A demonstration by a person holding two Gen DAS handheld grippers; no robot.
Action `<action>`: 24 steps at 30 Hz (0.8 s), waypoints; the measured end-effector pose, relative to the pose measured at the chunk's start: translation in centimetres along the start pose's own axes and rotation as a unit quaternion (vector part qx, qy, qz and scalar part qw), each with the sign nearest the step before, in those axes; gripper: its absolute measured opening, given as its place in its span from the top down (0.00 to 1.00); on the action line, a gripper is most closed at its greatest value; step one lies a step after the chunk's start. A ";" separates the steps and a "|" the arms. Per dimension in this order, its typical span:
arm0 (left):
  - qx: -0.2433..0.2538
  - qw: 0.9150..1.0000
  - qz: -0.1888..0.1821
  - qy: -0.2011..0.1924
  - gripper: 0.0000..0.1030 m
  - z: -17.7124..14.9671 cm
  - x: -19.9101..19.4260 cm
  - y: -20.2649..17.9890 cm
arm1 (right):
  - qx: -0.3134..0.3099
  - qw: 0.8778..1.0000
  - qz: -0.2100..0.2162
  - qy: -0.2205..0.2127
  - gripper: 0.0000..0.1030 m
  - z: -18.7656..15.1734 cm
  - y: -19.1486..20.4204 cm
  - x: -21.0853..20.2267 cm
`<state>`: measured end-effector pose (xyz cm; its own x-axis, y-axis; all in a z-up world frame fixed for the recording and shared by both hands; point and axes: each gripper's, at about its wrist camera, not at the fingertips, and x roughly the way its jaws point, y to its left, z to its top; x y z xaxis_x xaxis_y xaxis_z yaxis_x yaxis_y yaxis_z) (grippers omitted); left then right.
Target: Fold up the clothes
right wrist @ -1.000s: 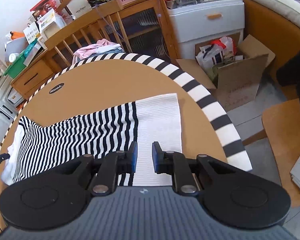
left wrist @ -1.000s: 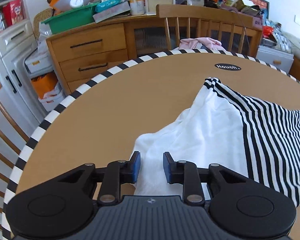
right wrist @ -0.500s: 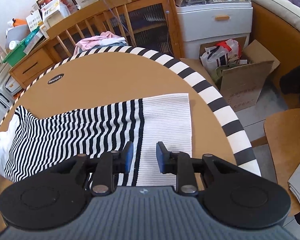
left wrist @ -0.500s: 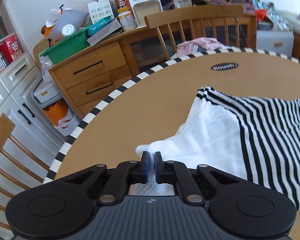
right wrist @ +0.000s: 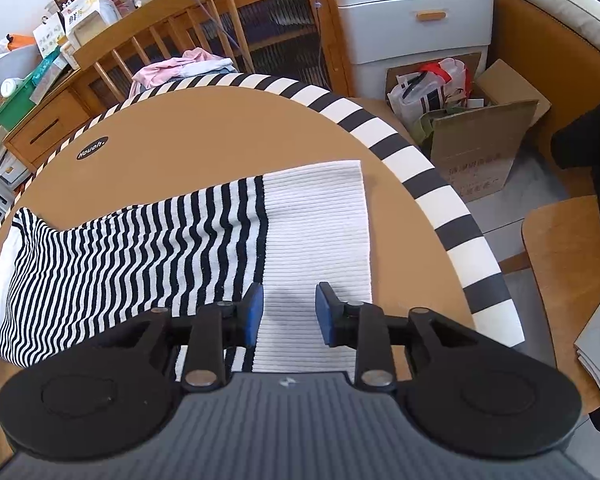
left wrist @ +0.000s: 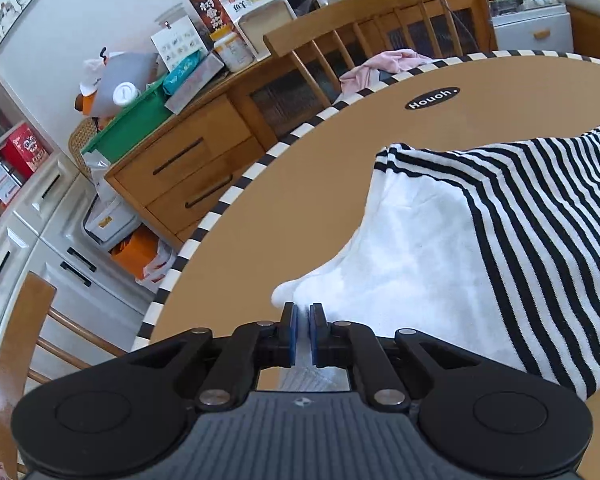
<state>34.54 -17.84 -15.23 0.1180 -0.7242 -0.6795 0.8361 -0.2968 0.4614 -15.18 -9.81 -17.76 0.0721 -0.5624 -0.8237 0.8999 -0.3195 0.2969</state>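
A black-and-white striped garment [right wrist: 140,252] with white ends lies stretched across the round brown table [right wrist: 220,128]. Its white ribbed hem [right wrist: 320,232] is at the right. My right gripper [right wrist: 289,312] is open just above that hem, holding nothing. In the left wrist view the garment's white end [left wrist: 412,264] lies bunched, with the stripes [left wrist: 540,216] to its right. My left gripper [left wrist: 303,330] is shut on the white cloth's near corner.
The table has a black-and-white striped rim [right wrist: 440,184]. A wooden chair [left wrist: 364,32] with pink clothes [left wrist: 380,66] stands behind it, before a cluttered sideboard [left wrist: 188,168]. A cardboard box [right wrist: 480,148] with bags sits on the floor at right. Another chair [left wrist: 16,352] stands at left.
My left gripper closed on the white corner of the garment and pulled it left. My right gripper opened wider over the ribbed hem and drew back slightly.
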 end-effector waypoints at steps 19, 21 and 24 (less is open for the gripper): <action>-0.029 0.999 0.005 -0.012 0.95 -0.8 -0.5 -0.3 | -0.003 1.000 0.003 0.002 0.66 0.1 0.3 0.2; -0.022 1.000 0.007 -0.014 0.96 -0.8 -0.7 -0.5 | -0.005 1.000 0.003 0.002 0.65 0.1 0.3 0.2; -0.011 0.999 0.018 -0.031 0.99 -0.8 -1.2 -0.9 | -0.005 1.000 0.002 0.002 0.66 0.1 0.3 0.2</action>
<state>34.07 -16.25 -15.29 0.1152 -0.7710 -0.6264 0.8434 -0.2573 0.4717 -14.95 -10.11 -17.77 0.0783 -0.5609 -0.8242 0.9036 -0.3093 0.2963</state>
